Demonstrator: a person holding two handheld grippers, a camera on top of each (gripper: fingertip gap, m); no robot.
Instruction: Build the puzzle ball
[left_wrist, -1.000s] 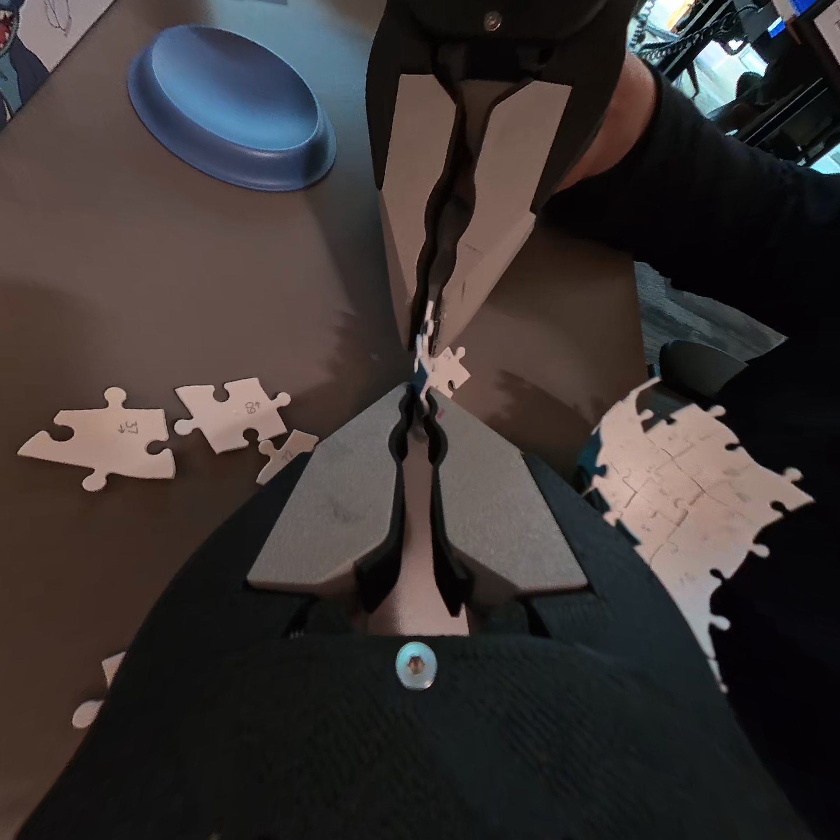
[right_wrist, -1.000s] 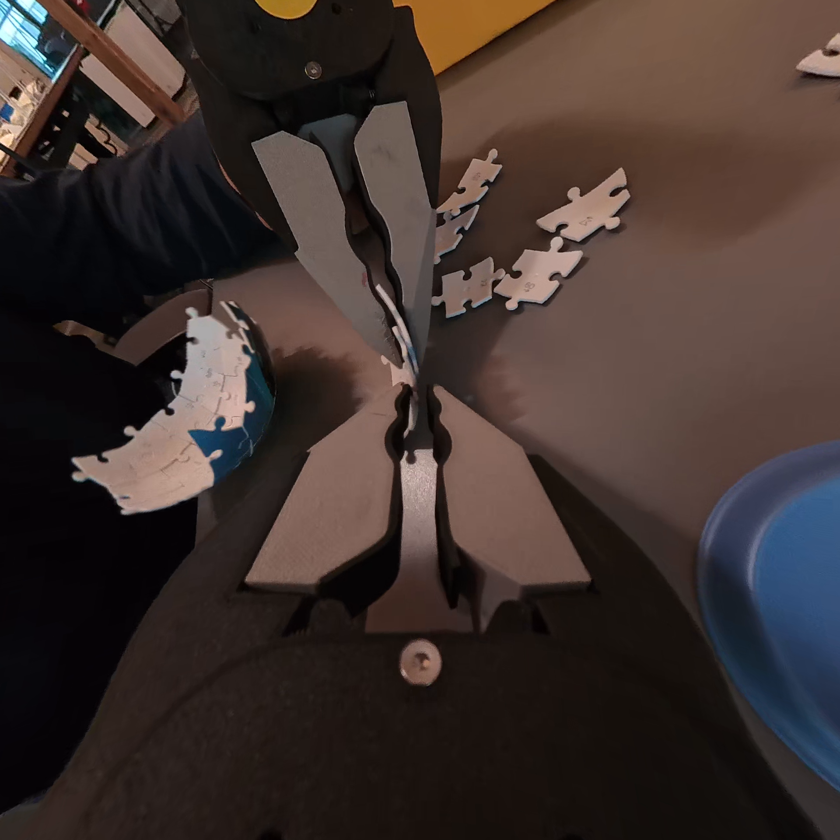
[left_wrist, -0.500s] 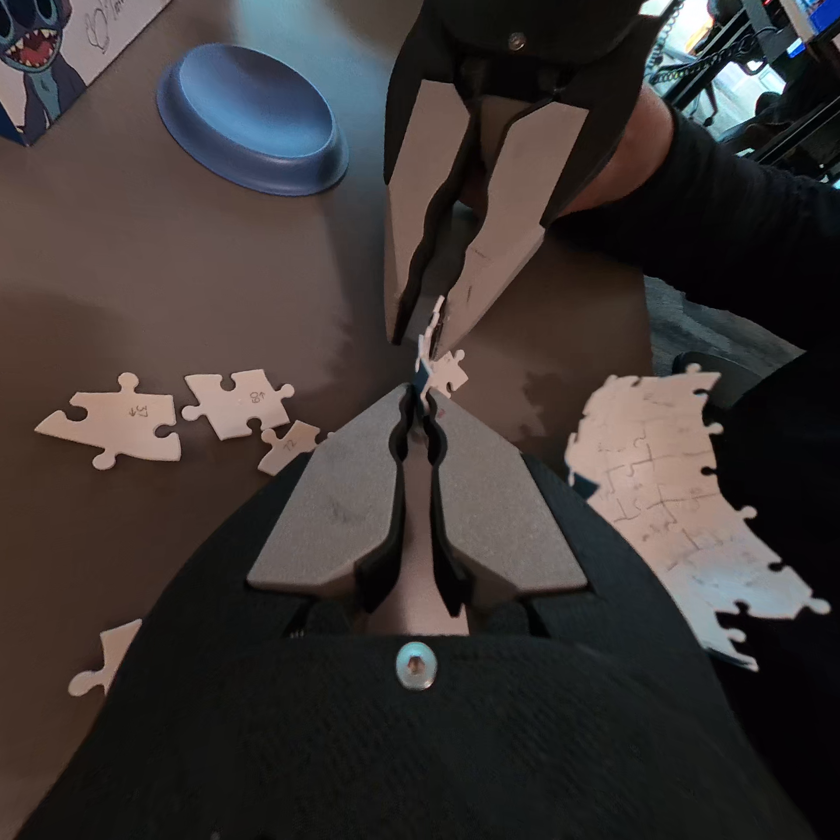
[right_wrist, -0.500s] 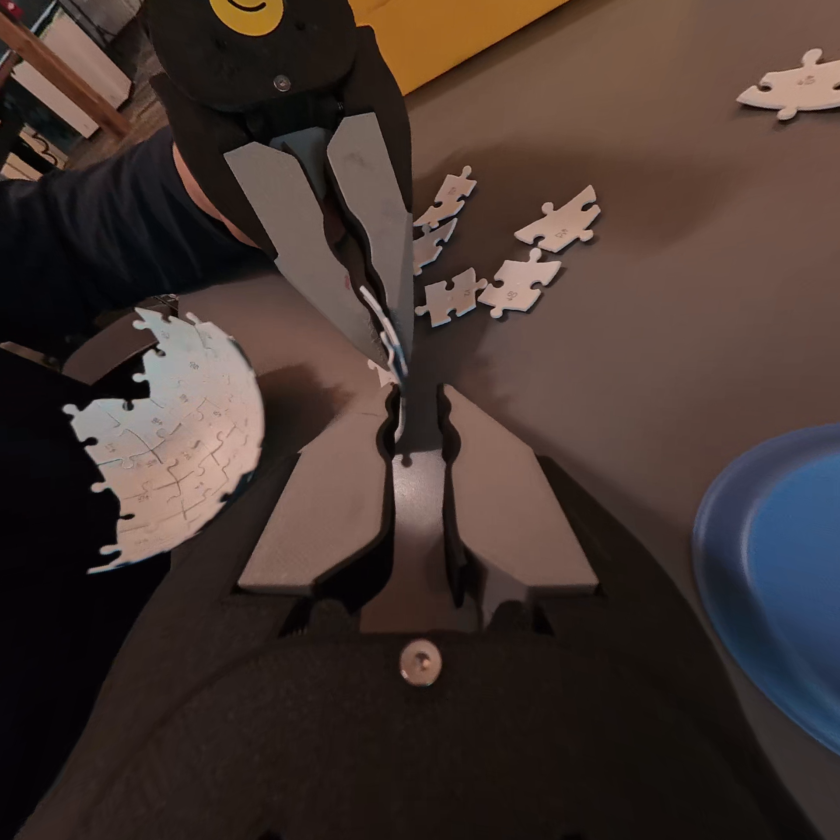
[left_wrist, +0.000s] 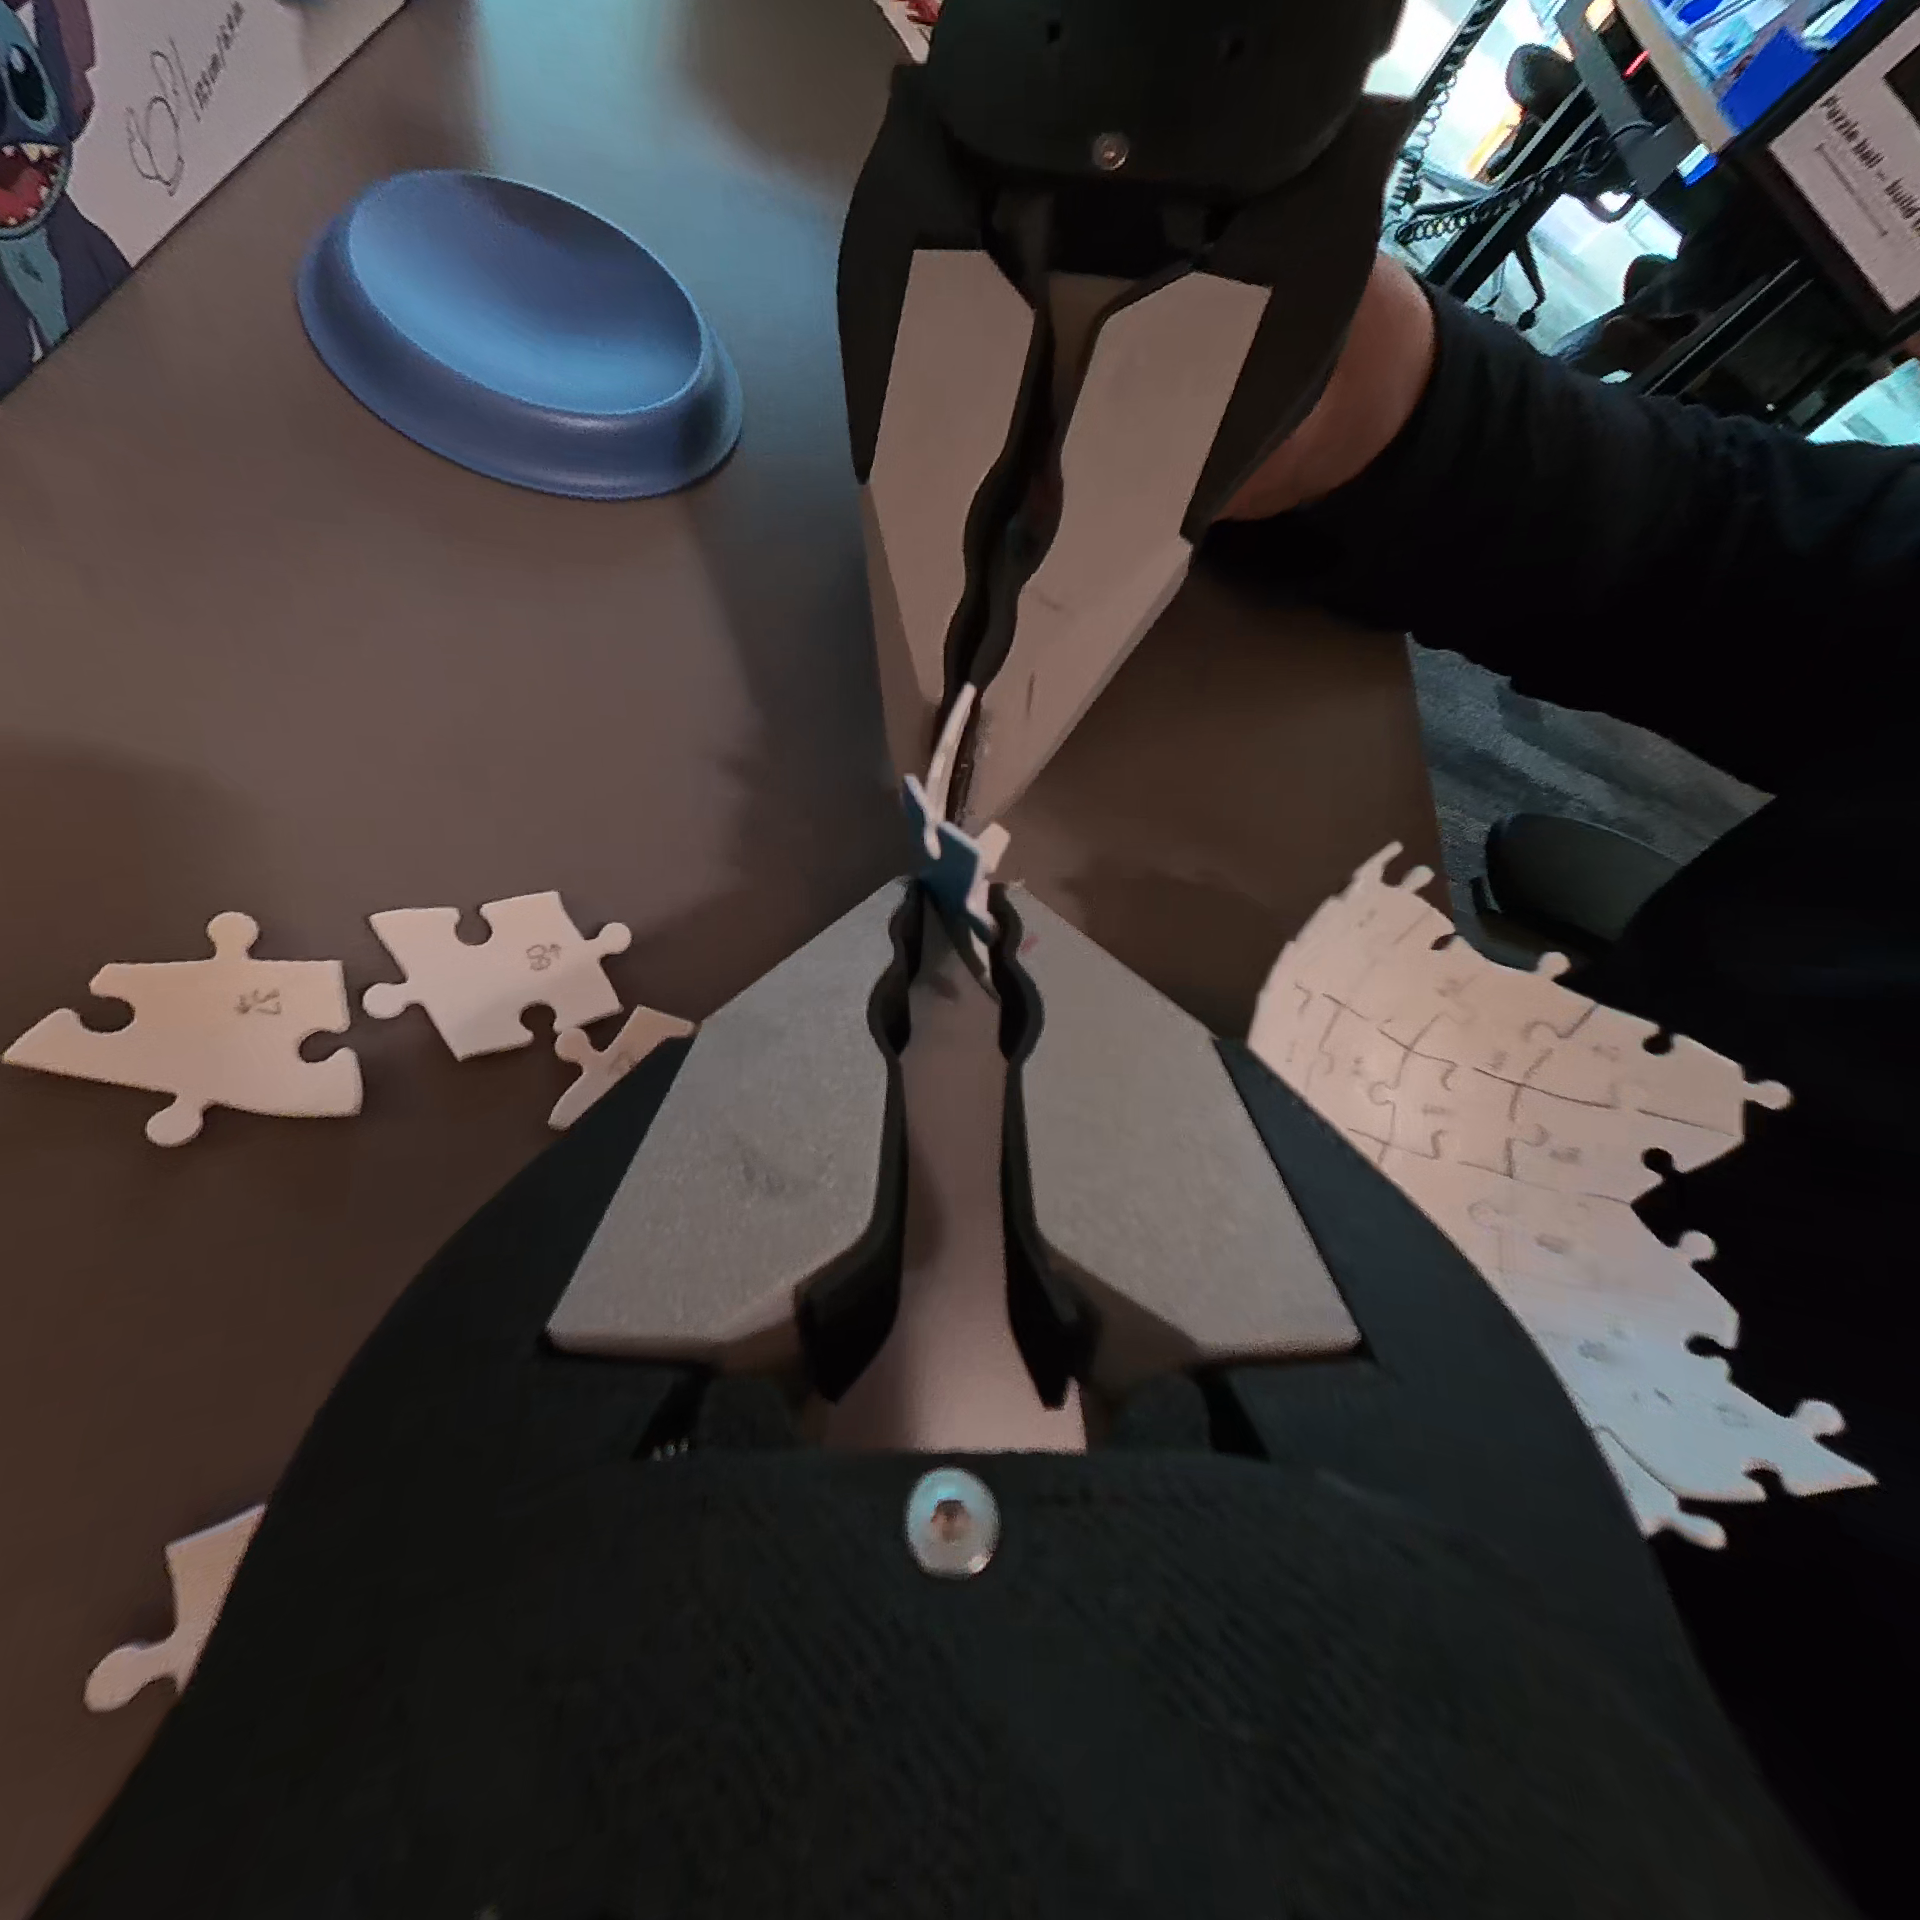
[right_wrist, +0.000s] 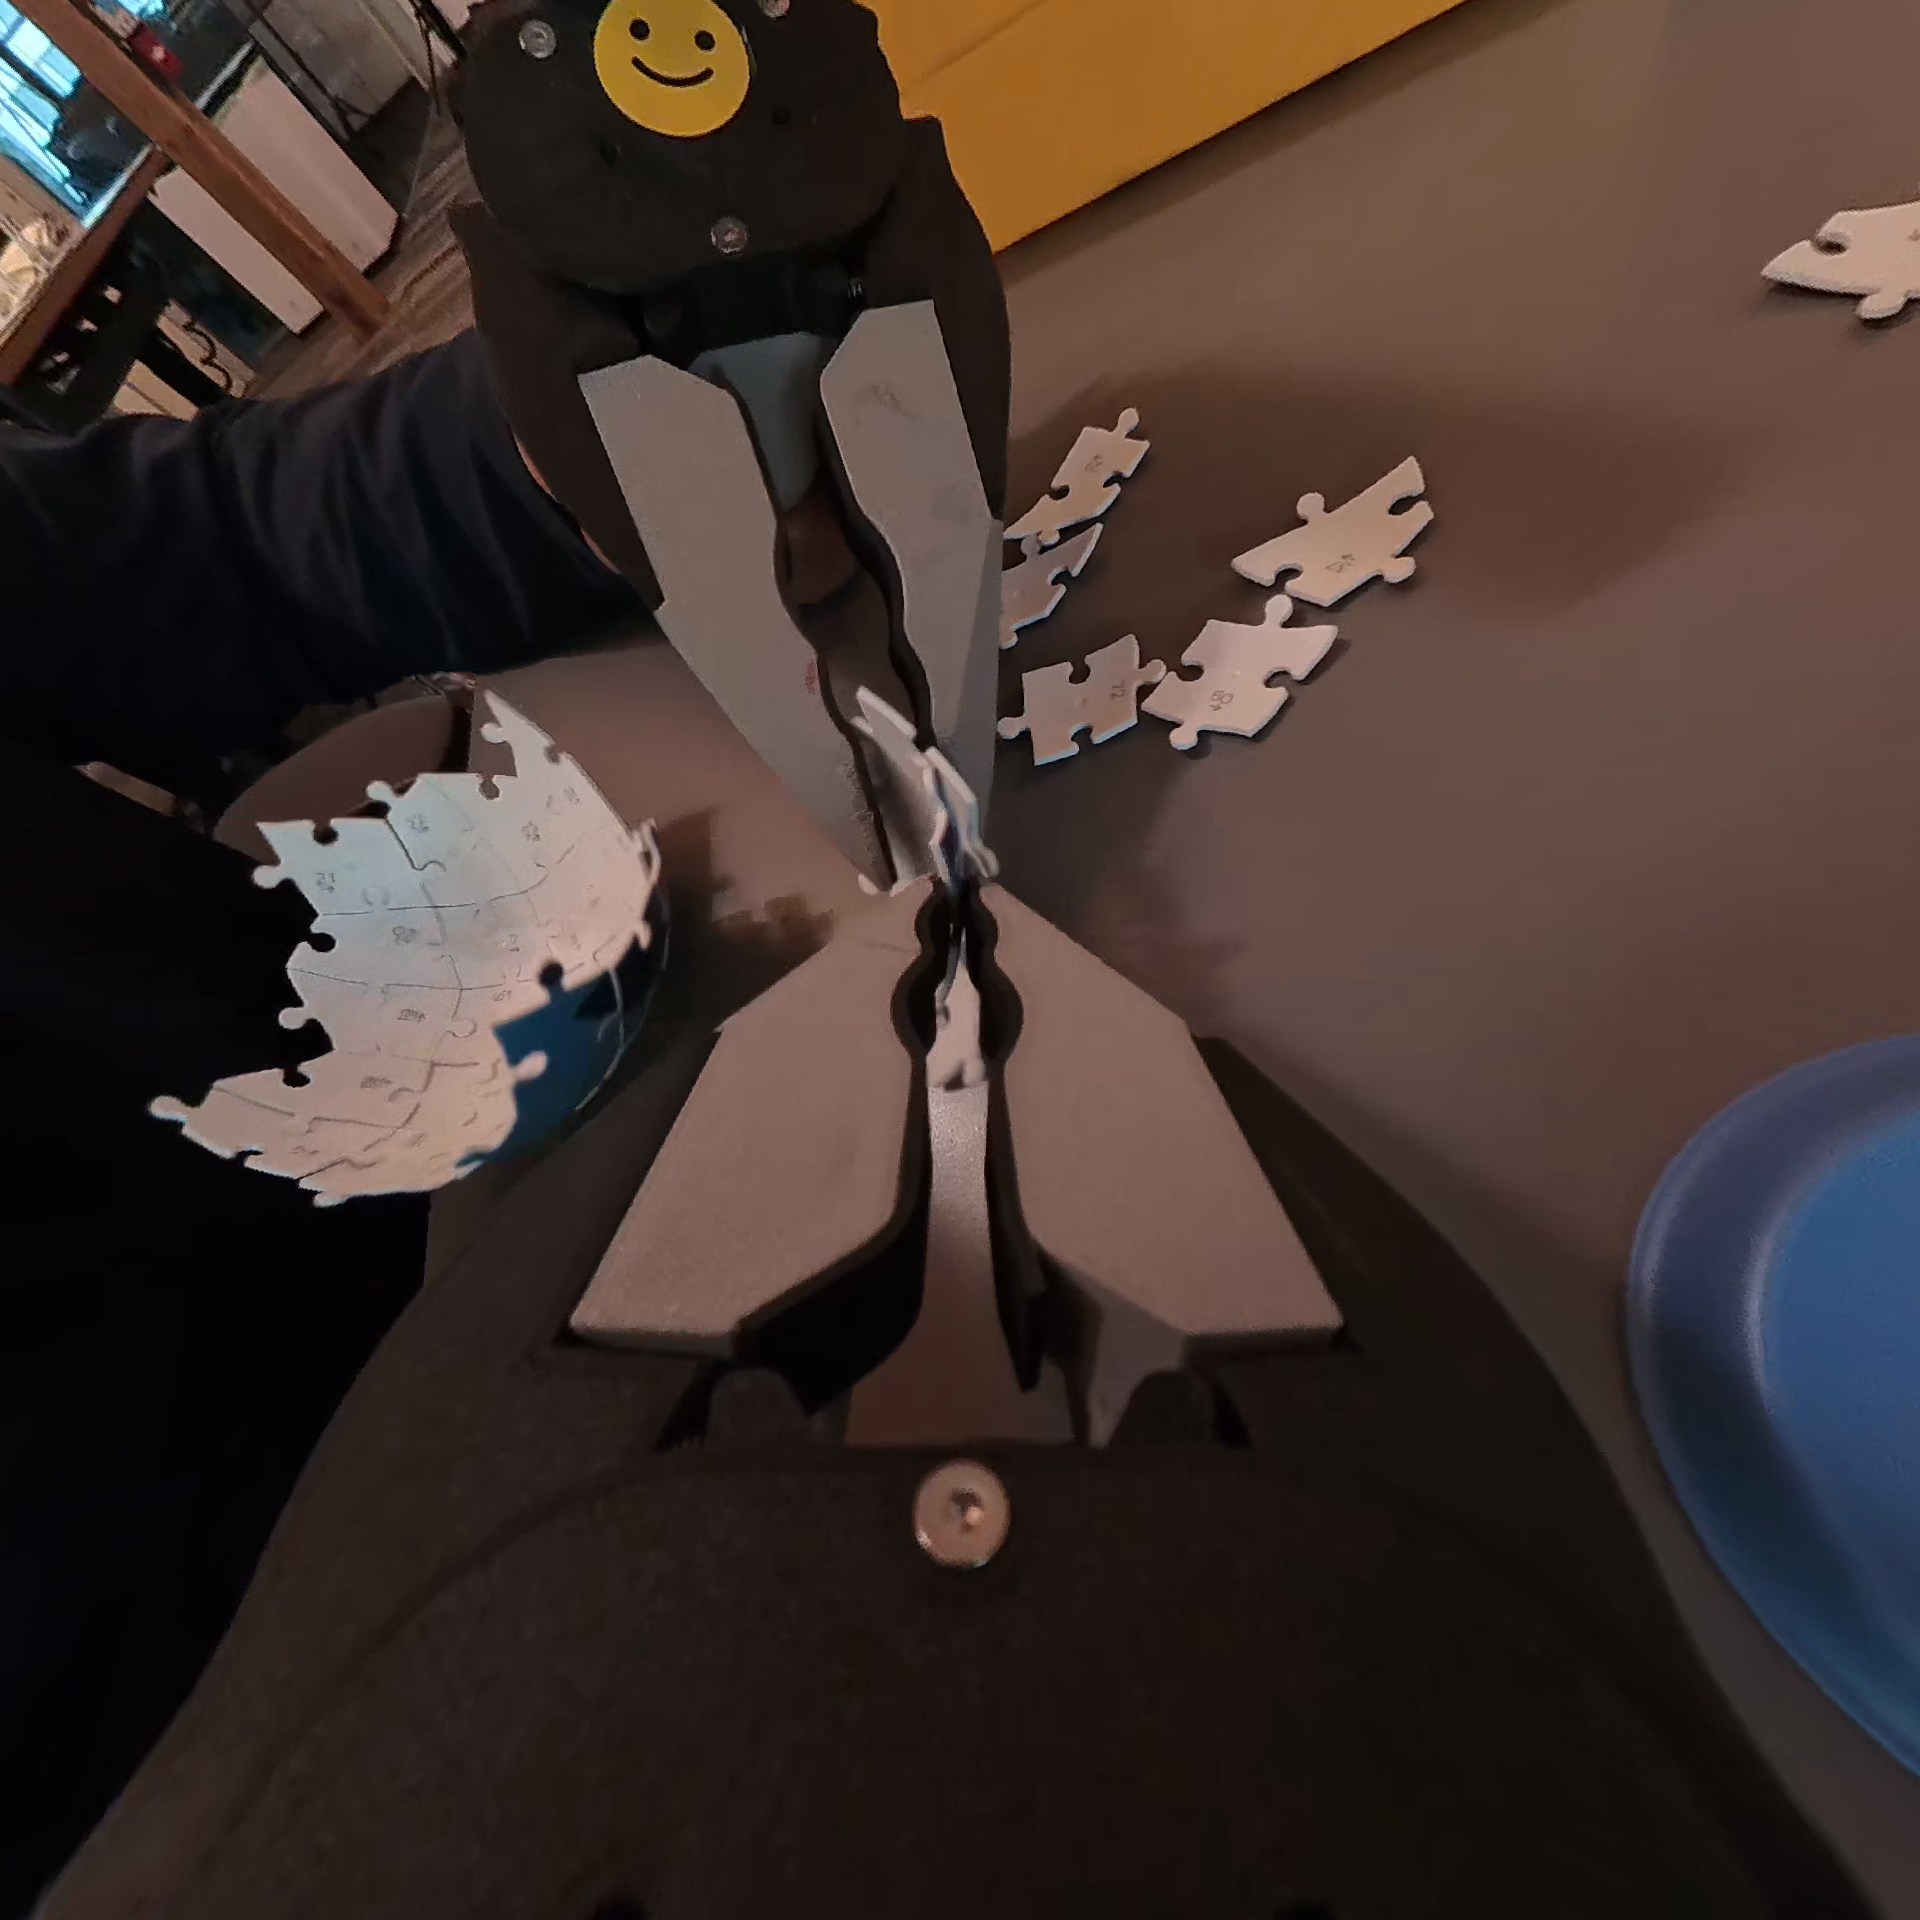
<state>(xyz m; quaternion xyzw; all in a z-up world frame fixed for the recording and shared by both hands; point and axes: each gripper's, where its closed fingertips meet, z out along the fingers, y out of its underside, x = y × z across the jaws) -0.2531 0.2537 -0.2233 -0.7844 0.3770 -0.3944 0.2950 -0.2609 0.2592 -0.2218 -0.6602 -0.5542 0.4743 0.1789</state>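
My left gripper (left_wrist: 951, 909) and right gripper (right_wrist: 951, 904) meet tip to tip above the dark table (left_wrist: 416, 675). The left one is shut on a blue-and-white puzzle piece (left_wrist: 948, 857). The right gripper, also in the left wrist view (left_wrist: 961, 774), is shut on a white piece (left_wrist: 951, 732) that touches the blue-and-white one. In the right wrist view the left gripper (right_wrist: 920, 842) holds its pieces (right_wrist: 914, 784) edge-on. A partly built puzzle ball shell (left_wrist: 1507, 1143), white inside and blue outside, sits at the table's edge, apart from both grippers; it also shows in the right wrist view (right_wrist: 416, 966).
Several loose white pieces (left_wrist: 208, 1023) (left_wrist: 499, 971) lie left of my left gripper, and they also show in the right wrist view (right_wrist: 1236, 686) (right_wrist: 1340, 551). A blue dish (left_wrist: 520, 343) (right_wrist: 1808, 1299) stands beyond them. A picture box (left_wrist: 62, 156) lies at the far left. The table edge (left_wrist: 1418, 727) runs on the right. My left and right fingertips are right by each other.
The right gripper has closed from open onto the white piece. The left gripper's jaws stand a little wider, and its piece has turned. The ball shell has shifted and rotated.
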